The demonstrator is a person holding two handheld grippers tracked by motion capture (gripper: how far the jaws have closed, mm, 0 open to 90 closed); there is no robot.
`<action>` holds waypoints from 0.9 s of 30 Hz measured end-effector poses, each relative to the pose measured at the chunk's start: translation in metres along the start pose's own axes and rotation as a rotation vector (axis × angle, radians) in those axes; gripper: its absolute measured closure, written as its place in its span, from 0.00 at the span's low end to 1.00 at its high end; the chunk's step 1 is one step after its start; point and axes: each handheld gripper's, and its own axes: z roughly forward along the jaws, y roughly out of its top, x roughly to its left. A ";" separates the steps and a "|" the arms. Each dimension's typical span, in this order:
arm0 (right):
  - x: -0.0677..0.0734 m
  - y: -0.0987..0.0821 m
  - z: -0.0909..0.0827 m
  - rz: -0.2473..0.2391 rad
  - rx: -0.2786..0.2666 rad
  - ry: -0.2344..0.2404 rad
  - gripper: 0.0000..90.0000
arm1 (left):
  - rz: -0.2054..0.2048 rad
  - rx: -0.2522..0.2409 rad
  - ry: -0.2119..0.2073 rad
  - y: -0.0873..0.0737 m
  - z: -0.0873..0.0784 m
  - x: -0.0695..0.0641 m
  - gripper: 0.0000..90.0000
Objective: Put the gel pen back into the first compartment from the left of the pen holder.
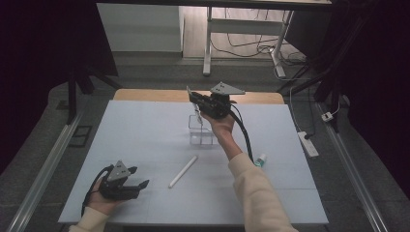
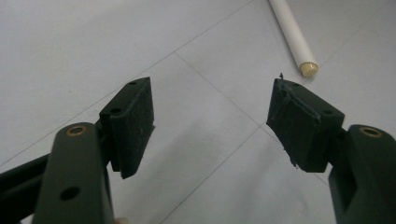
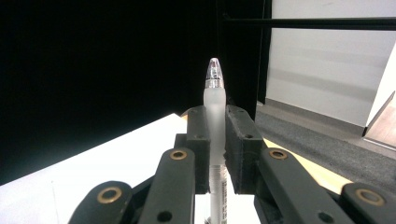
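On the pale table [image 1: 145, 125] in a dark room, one white tube [image 1: 183, 171] is lying while the right gripper [image 1: 193, 99] is pinching one pen [image 3: 215, 107] and the left gripper [image 1: 140, 185] is gaping wide, empty.

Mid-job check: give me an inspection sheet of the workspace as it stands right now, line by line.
Surface: pale blue-grey table top, wooden edge at the far side.
Job's things: frosted pen clamped upright in the right gripper, above the clear holder; white pen lying on the table.
Clutter: small green-and-white bottle beside the right forearm.
Grippers: right shut on the frosted pen; left gripper open, nothing between its pads, low over the table's near left.
Cables: black cable trailing from the right gripper.
Surroundings: power strip on the floor, desk legs and loose wires beyond.
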 end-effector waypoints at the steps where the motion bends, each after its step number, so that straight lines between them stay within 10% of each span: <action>1: 0.000 0.000 0.001 0.000 -0.003 -0.001 0.88 | -0.001 0.001 0.000 0.000 0.000 0.000 0.35; 18: -0.003 -0.010 0.015 0.020 0.007 -0.012 0.87 | 0.006 0.007 -0.005 0.000 0.001 0.000 0.35; 27: -0.007 -0.017 0.011 0.015 0.057 -0.035 0.68 | 0.011 0.014 -0.006 -0.001 0.002 0.000 0.35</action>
